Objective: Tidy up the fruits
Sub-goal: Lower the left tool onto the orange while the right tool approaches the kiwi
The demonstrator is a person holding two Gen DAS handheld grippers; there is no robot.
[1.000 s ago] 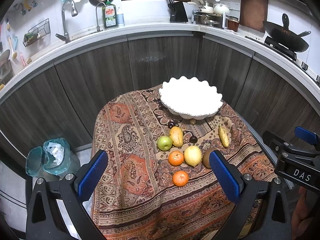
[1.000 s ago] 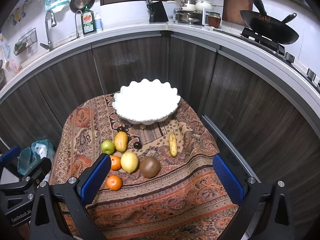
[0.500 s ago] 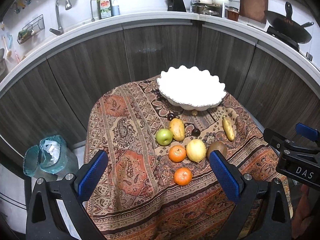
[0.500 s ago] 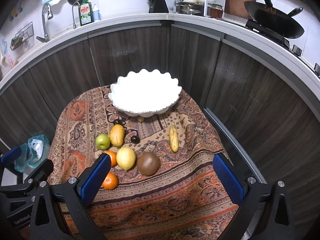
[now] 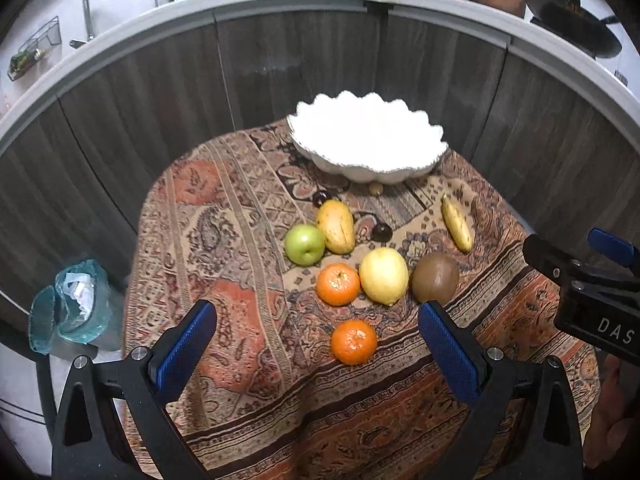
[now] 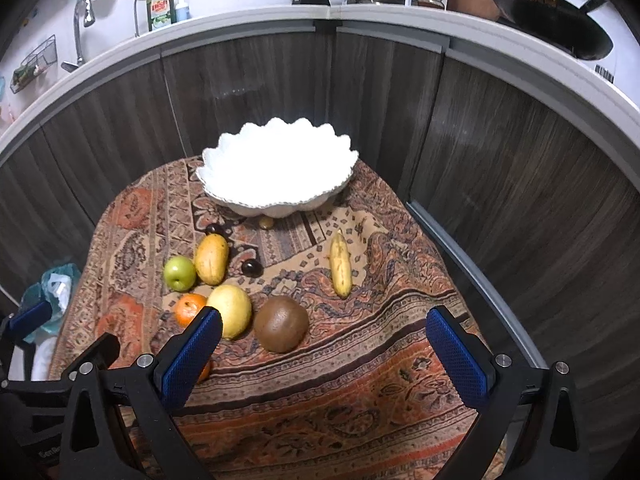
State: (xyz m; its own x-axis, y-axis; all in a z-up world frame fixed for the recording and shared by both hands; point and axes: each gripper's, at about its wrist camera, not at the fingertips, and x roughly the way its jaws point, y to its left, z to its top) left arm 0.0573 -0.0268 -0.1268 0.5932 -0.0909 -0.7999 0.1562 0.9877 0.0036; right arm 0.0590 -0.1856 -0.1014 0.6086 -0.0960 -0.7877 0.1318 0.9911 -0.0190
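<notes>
Patterned cloth (image 5: 248, 264) drapes the worktop below dark cabinets. Both tools, left tool (image 5: 316, 344) and right tool (image 6: 324, 344), hover with fingers apart, holding nothing. Nearest orange (image 5: 353, 341) lies between the left fingers; kiwi (image 6: 281, 329) sits just ahead of the right.

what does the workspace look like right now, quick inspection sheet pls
surface: small table under a patterned cloth.
job's things: white scalloped bowl, nothing in it; on the cloth lie a green apple, mango, banana, lemon, kiwi, two oranges and three small fruits.
clutter: nothing seen.
grippers: left hand-held gripper and right hand-held gripper both open, holding nothing.
cables: nothing seen.
surroundings: dark cabinets, sink tap, wok, bagged bin.
</notes>
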